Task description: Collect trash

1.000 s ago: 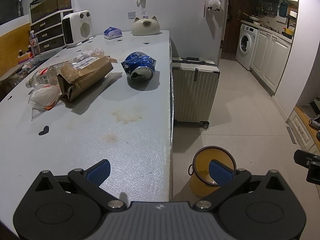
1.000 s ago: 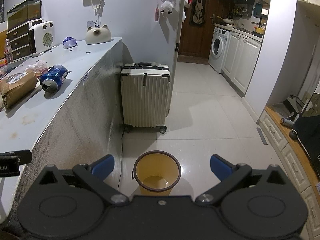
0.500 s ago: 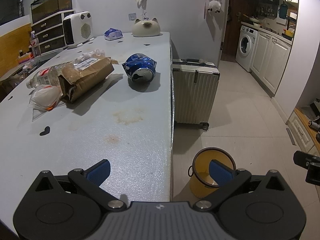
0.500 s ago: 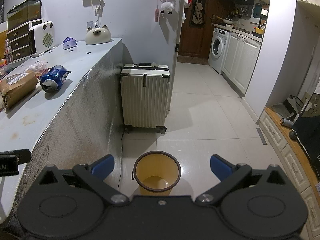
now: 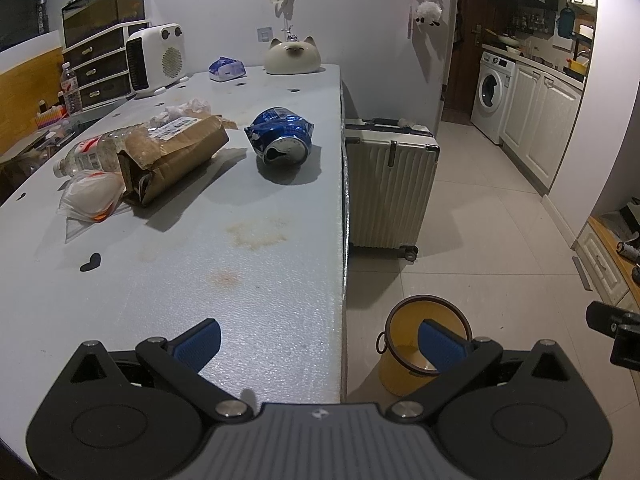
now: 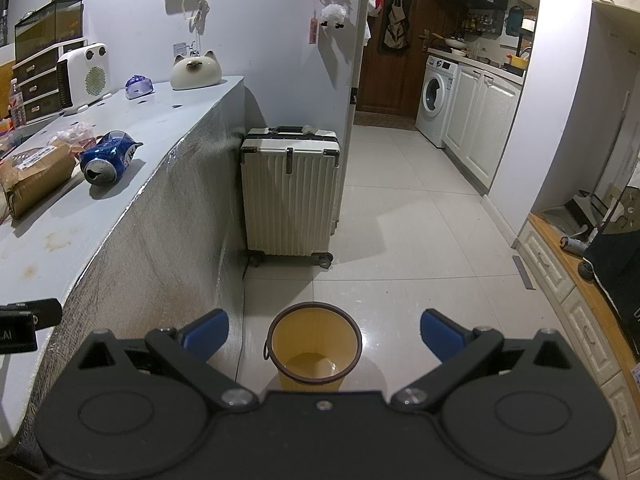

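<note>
- Left gripper [image 5: 320, 340]: at lower centre of the left view, blue-padded fingers [image 5: 198, 342] spread wide, holding nothing, over the near edge of the pale grey desk [image 5: 248, 288].
- Right gripper [image 6: 324, 330]: at lower centre of the right view, fingers spread, empty, above the yellow plastic bin with a dark rim [image 6: 314, 350] on the tiled floor.
- Crushed blue drink can [image 5: 282, 140]: lying on its side at upper centre of the left view.
- Torn brown paper parcel [image 5: 176, 156], clear plastic bottle [image 5: 90, 154] and white plastic wrapper [image 5: 94, 196]: grouped left of the can.
</note>
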A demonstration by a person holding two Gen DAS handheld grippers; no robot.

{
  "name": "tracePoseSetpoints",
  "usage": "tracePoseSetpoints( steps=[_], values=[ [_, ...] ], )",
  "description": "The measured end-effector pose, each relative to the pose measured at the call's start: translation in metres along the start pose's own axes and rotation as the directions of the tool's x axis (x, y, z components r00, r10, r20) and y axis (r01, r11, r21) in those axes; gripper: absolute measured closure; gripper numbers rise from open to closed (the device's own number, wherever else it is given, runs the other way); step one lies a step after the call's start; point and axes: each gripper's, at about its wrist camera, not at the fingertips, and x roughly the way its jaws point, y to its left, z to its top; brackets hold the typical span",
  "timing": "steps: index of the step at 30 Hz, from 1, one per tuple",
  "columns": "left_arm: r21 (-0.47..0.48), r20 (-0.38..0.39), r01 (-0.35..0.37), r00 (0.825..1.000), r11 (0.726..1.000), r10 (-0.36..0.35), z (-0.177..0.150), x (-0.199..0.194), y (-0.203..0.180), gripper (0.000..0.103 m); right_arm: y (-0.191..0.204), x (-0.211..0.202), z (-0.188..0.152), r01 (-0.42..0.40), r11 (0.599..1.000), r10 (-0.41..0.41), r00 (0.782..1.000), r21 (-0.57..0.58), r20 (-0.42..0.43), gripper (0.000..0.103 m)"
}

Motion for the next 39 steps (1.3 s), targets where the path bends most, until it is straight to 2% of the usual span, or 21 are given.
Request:
tracePoseSetpoints(
  steps=[21,30,39],
  values=[
    [-0.012,0.024,-0.011,1.0,1.0,0.012,0.002,0.001,0.009,0.0,0.004,0.0,0.002,0.008,1.0,-0.008,1.0,0.003,0.026,0.0],
    [-0.056,0.108,-0.071,0.991,0.996,0.077,0.019,-0.001,0.039,0.0,0.014,0.004,0.02,-0.021,1.0,0.019,0.995,0.019,0.099,0.0],
    [-0.15,0.126,-0.168,0.974,0.974,0.188,0.028,0.009,0.098,0.0,0.049,0.017,0.042,-0.091,0.996,0.093,0.98,-0.022,0.173,0.0]
  ],
)
